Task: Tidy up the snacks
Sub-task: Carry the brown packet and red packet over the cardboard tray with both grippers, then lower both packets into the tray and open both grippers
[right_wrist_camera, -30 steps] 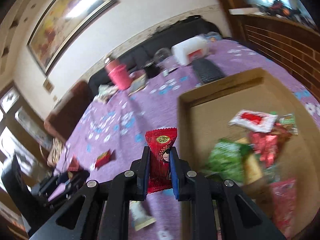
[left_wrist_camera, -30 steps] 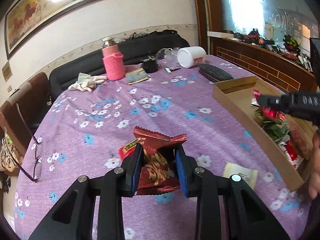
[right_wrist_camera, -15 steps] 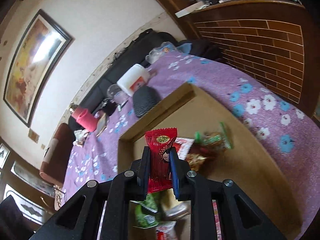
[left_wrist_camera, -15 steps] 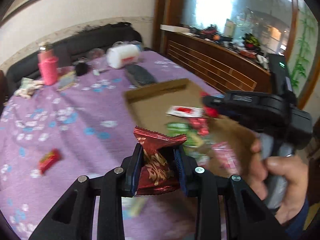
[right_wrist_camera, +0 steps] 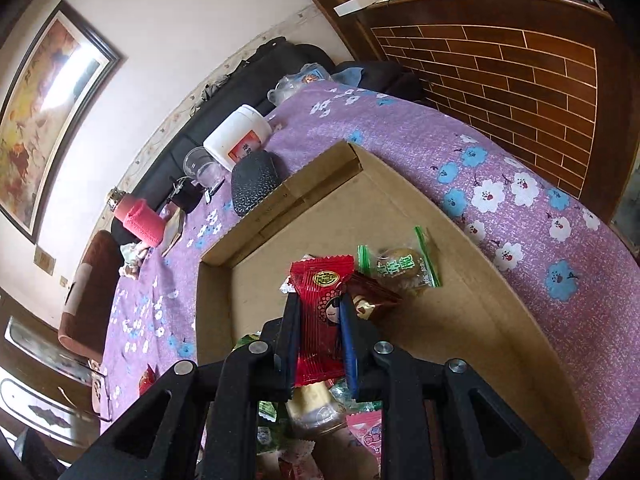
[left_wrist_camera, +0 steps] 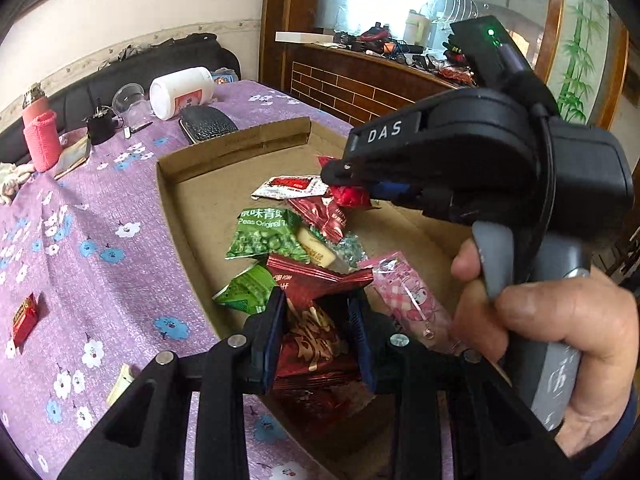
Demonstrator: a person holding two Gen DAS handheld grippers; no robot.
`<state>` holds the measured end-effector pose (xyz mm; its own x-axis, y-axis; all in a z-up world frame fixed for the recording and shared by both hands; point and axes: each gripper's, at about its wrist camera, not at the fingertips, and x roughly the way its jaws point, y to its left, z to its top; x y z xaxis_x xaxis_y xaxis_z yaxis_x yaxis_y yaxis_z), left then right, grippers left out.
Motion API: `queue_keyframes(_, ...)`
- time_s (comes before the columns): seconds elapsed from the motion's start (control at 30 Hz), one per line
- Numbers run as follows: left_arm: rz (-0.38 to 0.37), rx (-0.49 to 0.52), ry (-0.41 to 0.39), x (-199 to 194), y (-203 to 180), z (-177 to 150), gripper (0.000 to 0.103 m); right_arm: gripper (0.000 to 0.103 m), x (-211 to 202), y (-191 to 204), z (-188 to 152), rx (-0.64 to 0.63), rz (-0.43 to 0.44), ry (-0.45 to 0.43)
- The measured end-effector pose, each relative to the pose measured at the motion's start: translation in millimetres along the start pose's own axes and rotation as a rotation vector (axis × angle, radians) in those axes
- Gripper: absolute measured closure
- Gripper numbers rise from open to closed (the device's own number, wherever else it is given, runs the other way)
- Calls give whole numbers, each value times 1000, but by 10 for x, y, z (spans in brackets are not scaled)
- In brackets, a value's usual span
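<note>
Snacks fill the near end of a shallow cardboard tray (left_wrist_camera: 224, 152) that sits on the desk (left_wrist_camera: 120, 280), which wears a purple cloth printed with white and blue flowers.

Only the left wrist view shows the person's right hand (left_wrist_camera: 560, 332) wrapped round a grey handle, with the right gripper (left_wrist_camera: 352, 190) seen from the side, black and marked DAS, a crinkled red wrapper poking from its tip. That view also shows a green pea packet (left_wrist_camera: 266, 234) with glossy print, a pink cartoon-printed packet (left_wrist_camera: 408, 296), a white and red sachet (left_wrist_camera: 292, 186), and a small red sweet (left_wrist_camera: 24, 316) lying apart on the cloth outside the tray.

The right wrist view gives what the other lacks: the tray's bare, flat brown floor on the far side and a clear packet with green edges (right_wrist_camera: 400, 268) holding a round brownish piece.

The left gripper (left_wrist_camera: 316, 336) has its jaws clamped narrowly on a dark red foil packet (left_wrist_camera: 312, 344) with gold lettering and a serrated top edge, held above the pile in the tray. The right gripper's jaws, seen in its own view, pinch a bright red candy packet (right_wrist_camera: 320, 316), shiny and ribbed, with a gold seal and a small cartoon face, upright over the tray.
</note>
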<state>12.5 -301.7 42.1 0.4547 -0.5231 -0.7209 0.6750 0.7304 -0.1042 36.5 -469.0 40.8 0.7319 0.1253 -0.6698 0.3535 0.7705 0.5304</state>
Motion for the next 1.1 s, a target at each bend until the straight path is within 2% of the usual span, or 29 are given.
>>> queue_keyframes(0.27, 16, 61, -19, -11, -60, -58, 72, 84, 39, -2, -15, -6, -27, 1)
queue_keyframes(1.1, 5, 32, -17, 28, -20, -90, 70, 82, 70, 20, -55, -13, -39, 13)
